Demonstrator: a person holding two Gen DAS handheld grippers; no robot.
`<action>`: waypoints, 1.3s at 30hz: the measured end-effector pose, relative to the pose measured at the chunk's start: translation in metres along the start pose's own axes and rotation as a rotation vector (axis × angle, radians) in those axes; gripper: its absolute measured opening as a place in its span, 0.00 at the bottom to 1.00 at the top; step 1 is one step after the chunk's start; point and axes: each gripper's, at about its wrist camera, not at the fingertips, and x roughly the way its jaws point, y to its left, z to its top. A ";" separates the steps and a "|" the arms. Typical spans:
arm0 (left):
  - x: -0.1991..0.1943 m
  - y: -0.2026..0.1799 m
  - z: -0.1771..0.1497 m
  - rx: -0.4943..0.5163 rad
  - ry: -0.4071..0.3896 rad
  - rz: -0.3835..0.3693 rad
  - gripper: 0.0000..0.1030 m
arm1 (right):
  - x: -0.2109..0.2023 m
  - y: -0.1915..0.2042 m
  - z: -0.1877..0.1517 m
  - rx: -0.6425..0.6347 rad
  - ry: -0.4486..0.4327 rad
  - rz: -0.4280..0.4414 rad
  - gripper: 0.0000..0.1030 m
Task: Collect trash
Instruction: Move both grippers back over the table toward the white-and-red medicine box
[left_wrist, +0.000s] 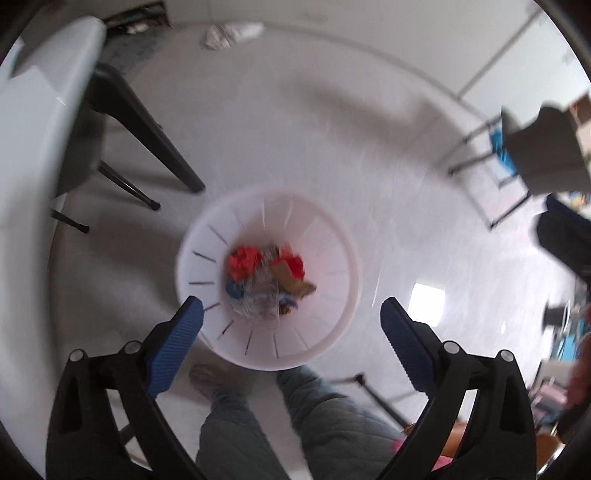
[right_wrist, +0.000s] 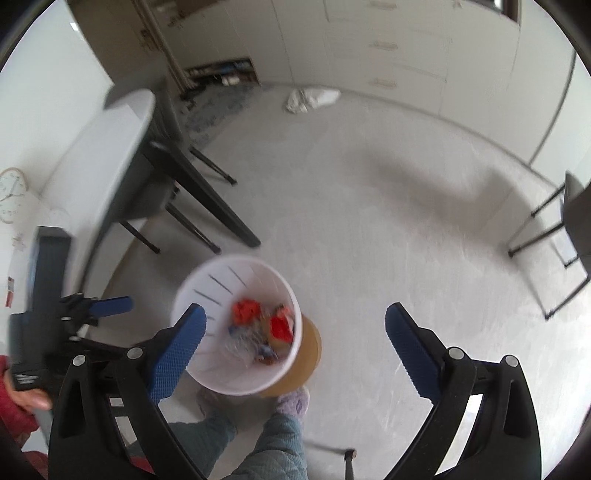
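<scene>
A white slotted waste bin (left_wrist: 207, 254) stands on the floor, with red, blue, brown and clear crumpled trash (left_wrist: 267, 278) in its bottom. My left gripper (left_wrist: 291, 314) hangs above the bin, pointing down, its blue pads wide apart and nothing between them. In the right wrist view the same bin (right_wrist: 221, 376) with its trash (right_wrist: 262, 328) sits low and left of centre. My right gripper (right_wrist: 295, 321) is open and empty above the floor, its left pad over the bin's rim. The left gripper (right_wrist: 110, 306) shows at the left edge of that view.
A white table (right_wrist: 118, 147) with black legs stands to the left, chair legs beside it. A crumpled white bag (right_wrist: 310, 98) lies on the floor at the far wall. Another chair (right_wrist: 569, 218) is at the right. The person's legs (left_wrist: 280, 424) and slippers are just behind the bin.
</scene>
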 end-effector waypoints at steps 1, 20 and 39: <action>-0.024 0.003 0.001 -0.020 -0.034 0.003 0.92 | -0.009 0.004 0.005 -0.013 -0.015 0.006 0.94; -0.246 0.096 -0.064 -0.343 -0.373 0.281 0.92 | -0.072 0.165 0.040 -0.326 -0.065 0.208 0.98; -0.294 0.199 -0.119 -0.524 -0.439 0.356 0.92 | -0.090 0.307 0.044 -0.512 -0.086 0.292 0.98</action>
